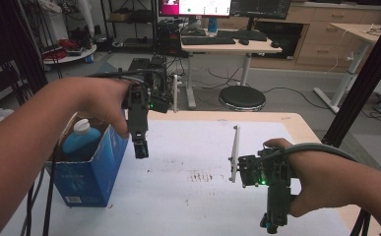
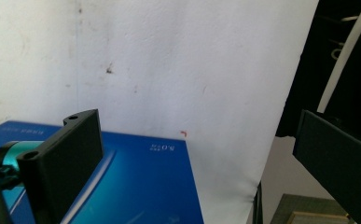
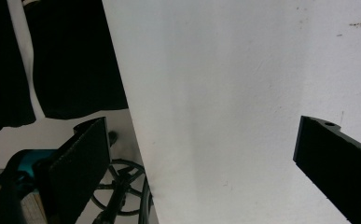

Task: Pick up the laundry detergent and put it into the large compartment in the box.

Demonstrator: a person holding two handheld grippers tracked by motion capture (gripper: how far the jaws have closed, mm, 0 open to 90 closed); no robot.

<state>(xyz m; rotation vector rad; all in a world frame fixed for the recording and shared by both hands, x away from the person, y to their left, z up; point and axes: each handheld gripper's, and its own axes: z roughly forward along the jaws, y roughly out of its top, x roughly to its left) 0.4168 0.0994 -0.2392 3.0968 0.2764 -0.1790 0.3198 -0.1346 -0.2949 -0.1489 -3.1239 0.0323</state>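
Observation:
A blue carton (image 1: 92, 169) stands open-topped at the left edge of the white table (image 1: 203, 147), and a blue bottle with a white cap (image 1: 82, 128) stands inside it. My left gripper (image 1: 140, 147) hangs just right of the carton's top, above the table and pointing down. In the left gripper view it (image 2: 194, 126) is open with nothing between the jaws, and the carton's blue face (image 2: 141, 186) lies below them. My right gripper (image 1: 271, 225) is low at the table's near right. In the right gripper view it (image 3: 204, 126) is open over the bare white tabletop (image 3: 243, 93).
Brown smudges (image 1: 200, 176) mark the middle of the table. A black frame post (image 1: 365, 73) rises at the right. Beyond the far edge are a round stool (image 1: 242, 97) and a desk with a keyboard (image 1: 207, 40). A chair base (image 3: 117, 196) shows below the table's edge.

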